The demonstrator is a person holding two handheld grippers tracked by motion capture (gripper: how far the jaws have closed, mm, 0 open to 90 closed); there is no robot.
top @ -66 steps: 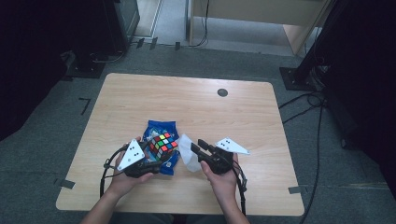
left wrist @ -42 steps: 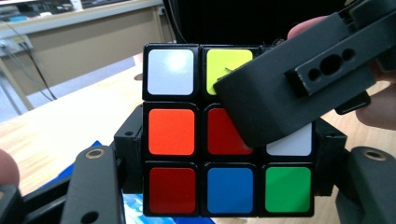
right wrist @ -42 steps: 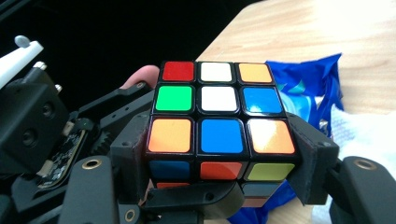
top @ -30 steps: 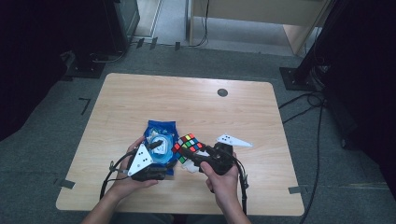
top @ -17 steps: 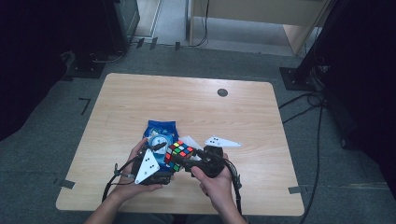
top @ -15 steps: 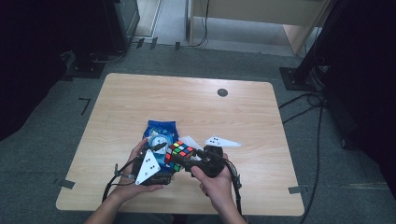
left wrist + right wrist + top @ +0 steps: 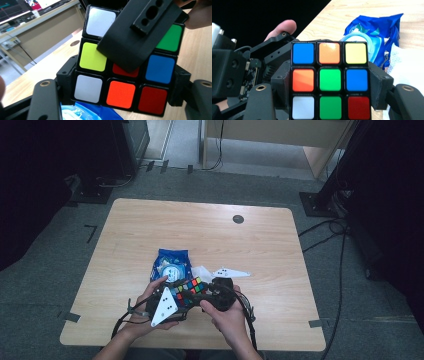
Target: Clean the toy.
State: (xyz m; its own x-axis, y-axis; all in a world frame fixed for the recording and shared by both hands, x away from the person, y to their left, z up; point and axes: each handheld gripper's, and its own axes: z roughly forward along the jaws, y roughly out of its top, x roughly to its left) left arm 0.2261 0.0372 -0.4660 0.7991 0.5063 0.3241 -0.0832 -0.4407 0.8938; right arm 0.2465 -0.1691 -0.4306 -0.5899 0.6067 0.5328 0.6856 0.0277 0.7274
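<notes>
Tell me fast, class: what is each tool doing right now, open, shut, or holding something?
Left tool: shut on the puzzle cube, jaws against its two sides.
Right tool: shut on the same puzzle cube, jaws against its sides.

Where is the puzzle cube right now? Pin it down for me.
In the high view the puzzle cube sits near the table's front edge, clamped between the left hand-held gripper and right hand-held gripper, just in front of the blue packet.

Puzzle cube clamped between right gripper jaws, blue packet behind
</notes>
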